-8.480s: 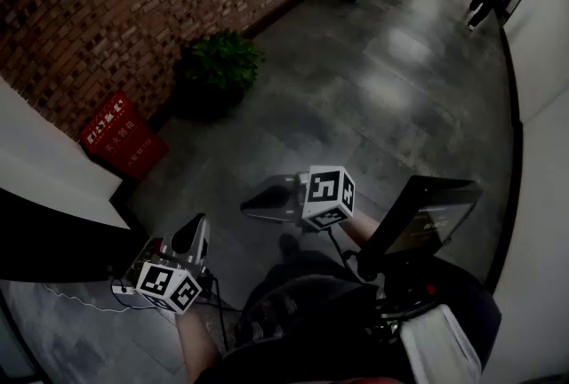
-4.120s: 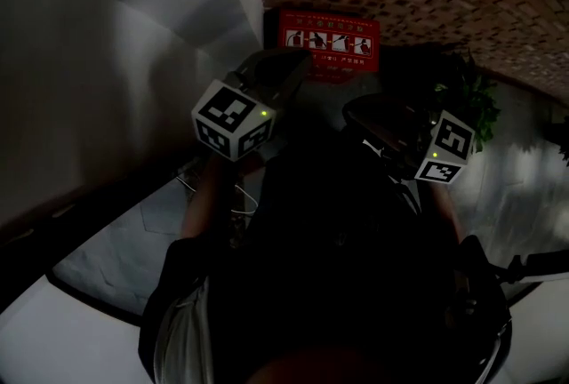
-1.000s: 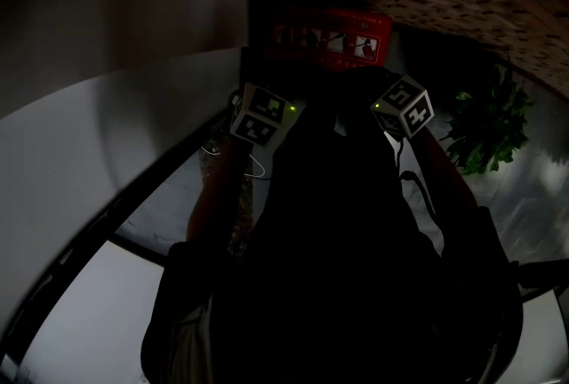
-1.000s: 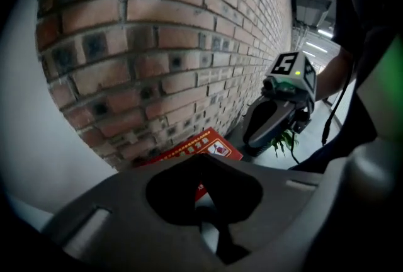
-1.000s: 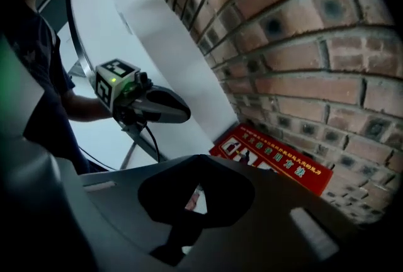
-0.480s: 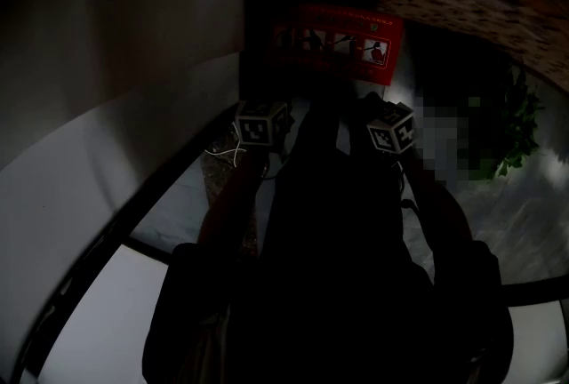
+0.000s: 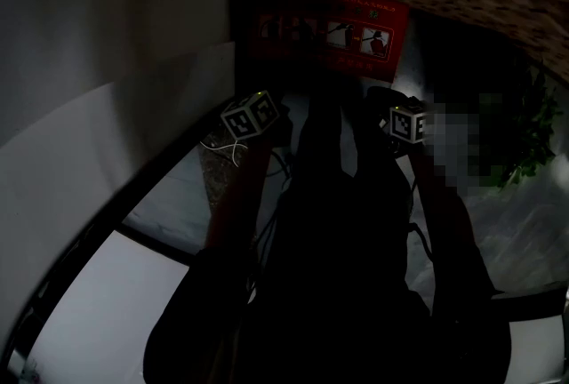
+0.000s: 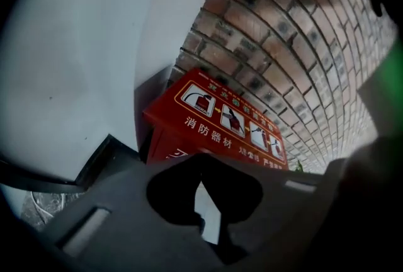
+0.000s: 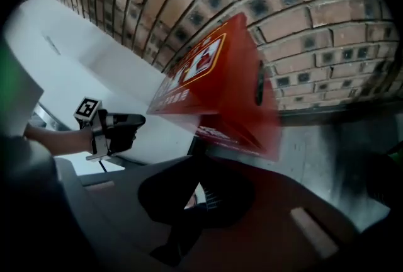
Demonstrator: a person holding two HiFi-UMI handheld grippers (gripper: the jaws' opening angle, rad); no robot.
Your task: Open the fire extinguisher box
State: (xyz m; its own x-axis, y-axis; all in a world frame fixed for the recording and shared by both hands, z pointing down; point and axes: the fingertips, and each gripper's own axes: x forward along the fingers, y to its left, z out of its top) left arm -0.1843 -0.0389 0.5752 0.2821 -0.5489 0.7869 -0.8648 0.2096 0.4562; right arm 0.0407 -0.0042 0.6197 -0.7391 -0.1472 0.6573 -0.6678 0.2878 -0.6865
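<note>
Head view: approach step, fire extinguisher box [image 7: 360, 34] unopened. Left gripper [image 8: 203, 164], right gripper [image 9: 199, 167] clenched, empty; next needs lid [image 8: 227, 121] edge hooked

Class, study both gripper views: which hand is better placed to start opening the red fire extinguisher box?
Probably the right. The right claw, shut, points at the fire extinguisher box from close up, lid edge just above it. The left claw, also shut, sees the box farther ahead.
</note>
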